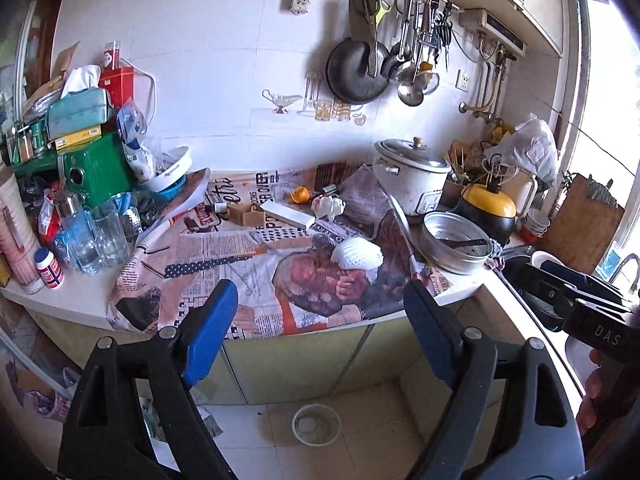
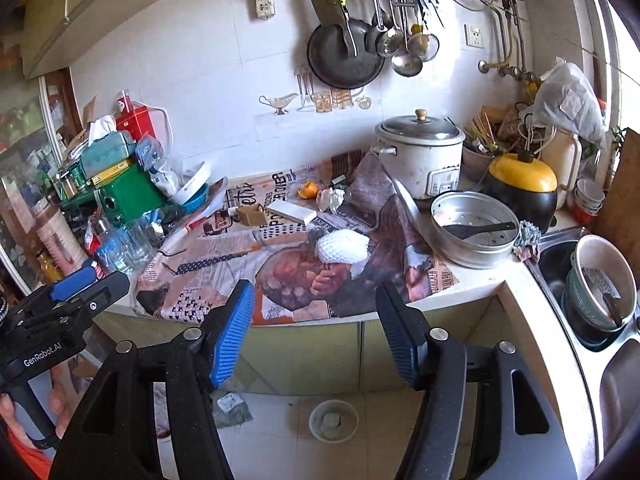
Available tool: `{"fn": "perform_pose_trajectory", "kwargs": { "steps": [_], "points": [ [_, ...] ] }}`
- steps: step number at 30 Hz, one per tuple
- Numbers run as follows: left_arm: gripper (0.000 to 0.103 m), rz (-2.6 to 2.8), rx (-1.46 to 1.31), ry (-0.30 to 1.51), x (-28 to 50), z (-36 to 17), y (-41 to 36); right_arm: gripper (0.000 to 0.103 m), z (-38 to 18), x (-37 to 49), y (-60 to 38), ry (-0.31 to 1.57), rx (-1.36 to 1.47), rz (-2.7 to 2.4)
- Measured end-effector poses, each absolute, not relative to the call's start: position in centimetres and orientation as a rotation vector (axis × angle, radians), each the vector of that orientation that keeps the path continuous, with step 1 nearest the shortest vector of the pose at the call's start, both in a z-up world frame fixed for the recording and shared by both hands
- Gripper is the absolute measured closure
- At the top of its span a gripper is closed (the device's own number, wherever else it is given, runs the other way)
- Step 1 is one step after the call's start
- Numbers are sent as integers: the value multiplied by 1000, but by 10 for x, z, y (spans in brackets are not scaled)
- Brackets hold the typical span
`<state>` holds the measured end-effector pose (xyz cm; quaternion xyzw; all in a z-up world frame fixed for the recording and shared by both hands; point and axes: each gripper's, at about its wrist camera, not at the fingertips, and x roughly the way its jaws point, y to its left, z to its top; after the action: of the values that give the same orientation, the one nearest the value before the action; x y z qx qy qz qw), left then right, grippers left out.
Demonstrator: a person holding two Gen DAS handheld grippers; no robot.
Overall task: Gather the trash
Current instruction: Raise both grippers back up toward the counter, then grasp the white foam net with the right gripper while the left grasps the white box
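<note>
Trash lies on a newspaper-covered counter point(image 1: 248, 248): a white foam fruit net point(image 1: 357, 254), a crumpled white tissue point(image 1: 328, 206), an orange peel point(image 1: 301, 194), a small brown cardboard piece point(image 1: 246, 213) and a flat white box point(image 1: 287, 213). The same items show in the right wrist view: net point(image 2: 342, 245), tissue point(image 2: 331, 199), peel point(image 2: 308, 189), box point(image 2: 291, 211). My left gripper point(image 1: 320, 300) is open and empty, in front of the counter edge. My right gripper point(image 2: 316, 302) is open and empty, also short of the counter, facing the net.
A rice cooker point(image 1: 410, 176), a metal steamer pan point(image 1: 456, 246) and a yellow-lidded pot point(image 1: 490, 206) stand on the right. Glasses point(image 1: 96, 236), a green box point(image 1: 96, 168) and clutter crowd the left. A sink with bowls point(image 2: 600, 280) is at far right. A bowl point(image 1: 316, 424) sits on the floor.
</note>
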<state>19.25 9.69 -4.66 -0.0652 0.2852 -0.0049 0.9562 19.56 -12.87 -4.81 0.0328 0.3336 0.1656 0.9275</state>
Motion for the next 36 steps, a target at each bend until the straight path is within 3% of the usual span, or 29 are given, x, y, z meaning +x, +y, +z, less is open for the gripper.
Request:
{"fn": "perform_pose_trajectory", "kwargs": {
  "steps": [5, 25, 36],
  "points": [
    [3, -6, -115, 556, 204, -36, 95, 31, -40, 204, -130, 647, 65, 331],
    [2, 143, -135, 644, 399, -62, 50, 30, -57, 378, -181, 700, 44, 394],
    [2, 228, -150, 828, 469, -132, 50, 30, -138, 456, -173, 926, 72, 474]
  ]
}}
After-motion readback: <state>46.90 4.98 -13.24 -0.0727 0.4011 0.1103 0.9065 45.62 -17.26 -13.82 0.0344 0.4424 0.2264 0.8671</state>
